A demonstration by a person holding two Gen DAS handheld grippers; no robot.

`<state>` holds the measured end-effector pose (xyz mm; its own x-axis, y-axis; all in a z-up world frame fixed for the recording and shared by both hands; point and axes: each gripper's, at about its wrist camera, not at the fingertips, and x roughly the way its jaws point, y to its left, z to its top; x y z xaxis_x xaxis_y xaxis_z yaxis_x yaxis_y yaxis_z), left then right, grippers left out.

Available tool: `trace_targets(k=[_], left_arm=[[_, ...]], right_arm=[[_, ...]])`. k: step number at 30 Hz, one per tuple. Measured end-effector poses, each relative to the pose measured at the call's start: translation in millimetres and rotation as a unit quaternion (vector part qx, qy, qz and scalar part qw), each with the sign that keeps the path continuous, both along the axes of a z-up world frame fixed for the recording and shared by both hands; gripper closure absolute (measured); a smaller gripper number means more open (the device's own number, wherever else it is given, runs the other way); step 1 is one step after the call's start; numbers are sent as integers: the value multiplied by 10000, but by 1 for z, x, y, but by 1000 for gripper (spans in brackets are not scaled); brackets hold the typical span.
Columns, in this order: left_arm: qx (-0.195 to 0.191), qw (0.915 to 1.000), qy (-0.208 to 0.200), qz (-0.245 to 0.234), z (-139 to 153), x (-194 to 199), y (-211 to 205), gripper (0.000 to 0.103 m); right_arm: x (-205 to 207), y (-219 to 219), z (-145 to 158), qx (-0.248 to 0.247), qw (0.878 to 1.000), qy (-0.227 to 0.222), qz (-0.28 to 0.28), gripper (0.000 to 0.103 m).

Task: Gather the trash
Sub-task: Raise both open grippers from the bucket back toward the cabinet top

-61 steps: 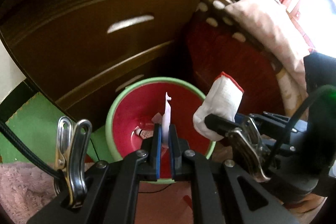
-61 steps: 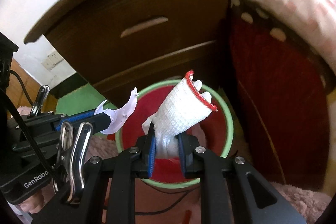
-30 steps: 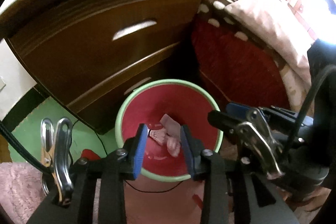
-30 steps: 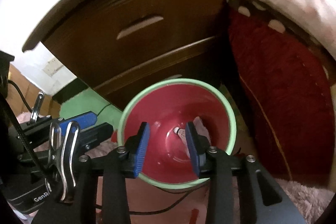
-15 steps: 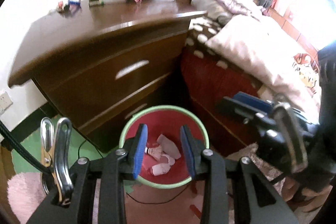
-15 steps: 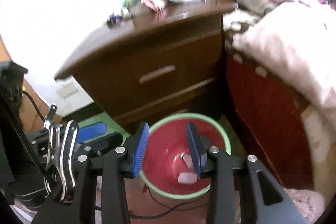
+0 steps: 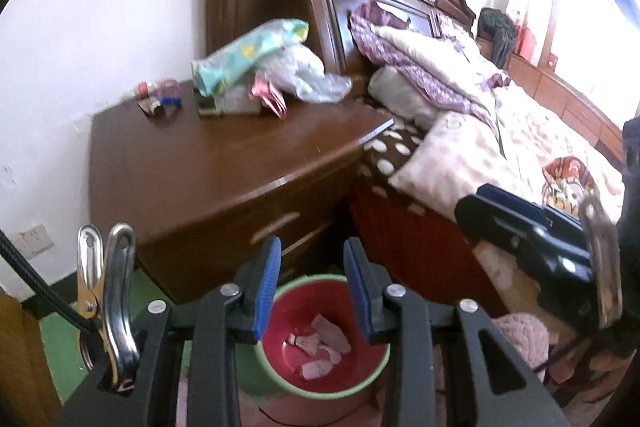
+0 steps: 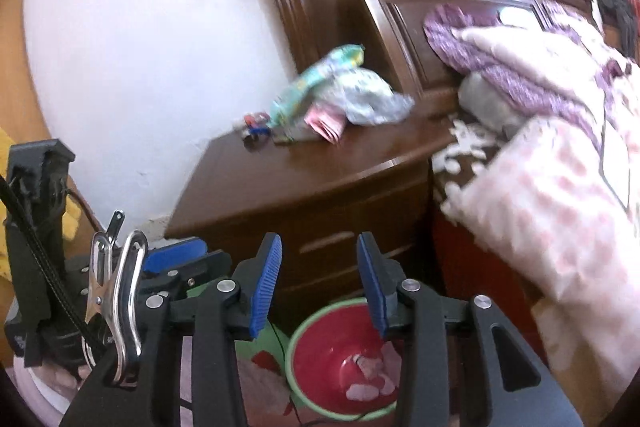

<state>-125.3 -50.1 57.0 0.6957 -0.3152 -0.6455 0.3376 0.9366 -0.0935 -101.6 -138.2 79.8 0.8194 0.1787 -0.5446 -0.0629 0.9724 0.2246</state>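
Both the left gripper (image 7: 311, 285) and right gripper (image 8: 319, 281) hang empty with jaws apart above the red bin (image 7: 372, 373), right's just widened, next trash probably the crinkly plastic bag (image 7: 308, 73) on the nightstand (image 7: 224, 155), feather-light, pinch a loose fold.

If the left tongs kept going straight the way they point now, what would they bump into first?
Probably the red bin on the floor. The left tongs stand open and empty, aimed downward at its far rim, just before the nightstand. Depth is hard to judge, so the drawer front might come first.
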Motion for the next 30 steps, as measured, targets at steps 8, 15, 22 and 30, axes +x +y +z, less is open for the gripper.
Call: trace_targets(k=[8,15,22,30], left_arm=[[109,9993,-280,242,34,23,11,69],[316,9984,-420,185,60,54,2,68],[639,9960,-554,272,73,94,-9,68],[855,9950,-484,180,70,147,-25,52]], right_arm=[[21,7,21,-41,9993,-152,351,58],[45,1,35,-16,9988,-206,450,58],[69,-6,47,23,9986,-248,472,58],[93,-21,42,223,9989,-260,313,58]])
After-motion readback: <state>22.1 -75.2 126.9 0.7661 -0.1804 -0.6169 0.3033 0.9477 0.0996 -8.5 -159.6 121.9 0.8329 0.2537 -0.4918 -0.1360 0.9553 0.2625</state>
